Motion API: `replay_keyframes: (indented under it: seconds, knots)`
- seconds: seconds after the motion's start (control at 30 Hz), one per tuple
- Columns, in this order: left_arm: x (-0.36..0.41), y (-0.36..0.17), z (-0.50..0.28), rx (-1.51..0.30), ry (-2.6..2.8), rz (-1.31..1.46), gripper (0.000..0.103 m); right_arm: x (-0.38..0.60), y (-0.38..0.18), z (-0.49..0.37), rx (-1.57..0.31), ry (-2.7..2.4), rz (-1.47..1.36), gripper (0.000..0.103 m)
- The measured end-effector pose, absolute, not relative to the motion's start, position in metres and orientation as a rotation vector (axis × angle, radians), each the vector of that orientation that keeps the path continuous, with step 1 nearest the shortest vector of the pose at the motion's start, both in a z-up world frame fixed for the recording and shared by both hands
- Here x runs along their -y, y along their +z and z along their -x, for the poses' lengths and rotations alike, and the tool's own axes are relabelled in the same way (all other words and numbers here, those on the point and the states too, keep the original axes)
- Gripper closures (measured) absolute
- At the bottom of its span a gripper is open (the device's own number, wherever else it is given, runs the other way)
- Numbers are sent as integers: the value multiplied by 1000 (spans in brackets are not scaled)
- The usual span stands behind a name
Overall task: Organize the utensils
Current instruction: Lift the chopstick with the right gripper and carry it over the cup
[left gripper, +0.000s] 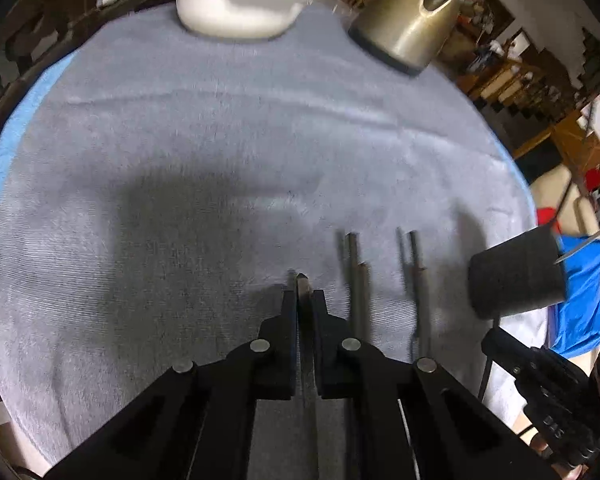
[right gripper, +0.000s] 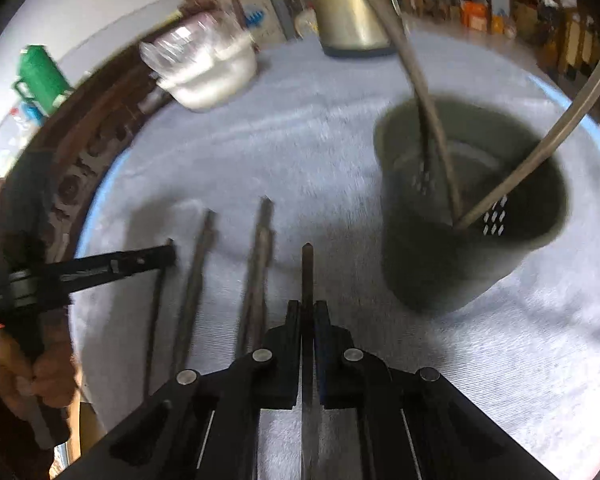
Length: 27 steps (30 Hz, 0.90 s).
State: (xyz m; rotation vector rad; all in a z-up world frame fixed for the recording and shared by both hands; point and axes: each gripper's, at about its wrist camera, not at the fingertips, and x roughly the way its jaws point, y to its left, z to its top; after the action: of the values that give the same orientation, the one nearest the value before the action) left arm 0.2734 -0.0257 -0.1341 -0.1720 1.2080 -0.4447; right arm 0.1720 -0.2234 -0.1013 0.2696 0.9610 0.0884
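On the grey cloth (left gripper: 180, 140), my left gripper (left gripper: 302, 292) is shut on a thin dark chopstick (left gripper: 302, 280) whose tip pokes out past the fingers. Two more pairs of chopsticks (left gripper: 356, 280) lie just right of it. My right gripper (right gripper: 307, 304) is likewise shut on a chopstick (right gripper: 307, 268), a little above the cloth. The black perforated utensil holder (right gripper: 472, 240) stands to its right with two long metal utensils (right gripper: 428, 120) leaning inside. In the right wrist view the left gripper (right gripper: 170, 254) shows at the left, beside loose chopsticks (right gripper: 260, 256).
A white bowl (left gripper: 236, 4) with clear plastic on top and a brass-coloured kettle (left gripper: 412, 20) stand at the far edge of the round table. The carved wooden rim (right gripper: 80, 184) runs along the left. A hand (right gripper: 28, 376) holds the left tool.
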Motion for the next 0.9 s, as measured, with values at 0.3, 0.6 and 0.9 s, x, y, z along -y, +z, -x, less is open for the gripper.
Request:
replay_keyframes:
  seconds: [0.3, 0.6, 0.9]
  knots:
    - [26, -41, -238, -945, -504, 195, 97, 237, -36, -124, -644, 181, -285, 97]
    - [38, 22, -202, -787, -559, 226, 97, 265, 5, -92, -463, 166, -342, 97]
    - [64, 72, -184, -661, -636, 227, 97, 302, 50, -84, -300, 105, -376, 97]
